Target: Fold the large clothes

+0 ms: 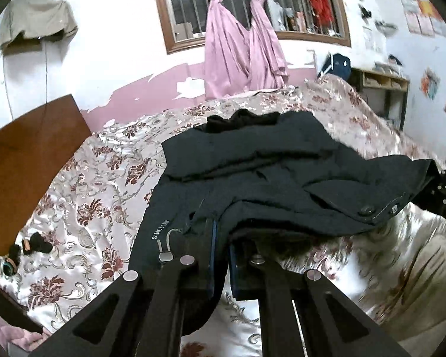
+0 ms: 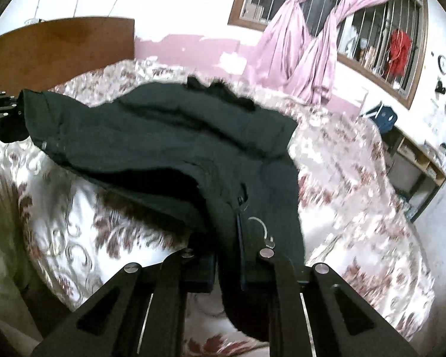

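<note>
A large dark jacket (image 1: pixel 252 166) with a black fur-trimmed hood lies across a floral bedspread (image 1: pixel 89 184), its near hem lifted off the bed. My left gripper (image 1: pixel 221 235) is shut on the jacket's near hem, beside a drawcord toggle (image 1: pixel 165 256) and white "SINCE" lettering. My right gripper (image 2: pixel 227 232) is shut on the other near corner of the jacket (image 2: pixel 163 142), with cloth hanging down between its blue pads. The right gripper's frame shows at the right edge of the left wrist view, and the left gripper's frame at the left edge of the right wrist view.
A wooden headboard (image 1: pixel 29 154) stands at the bed's left end, with small dark items (image 1: pixel 32 245) on the bedspread near it. Pink curtains (image 1: pixel 238 59) hang at a barred window behind the bed. A wooden shelf unit (image 2: pixel 416 166) stands against the right wall.
</note>
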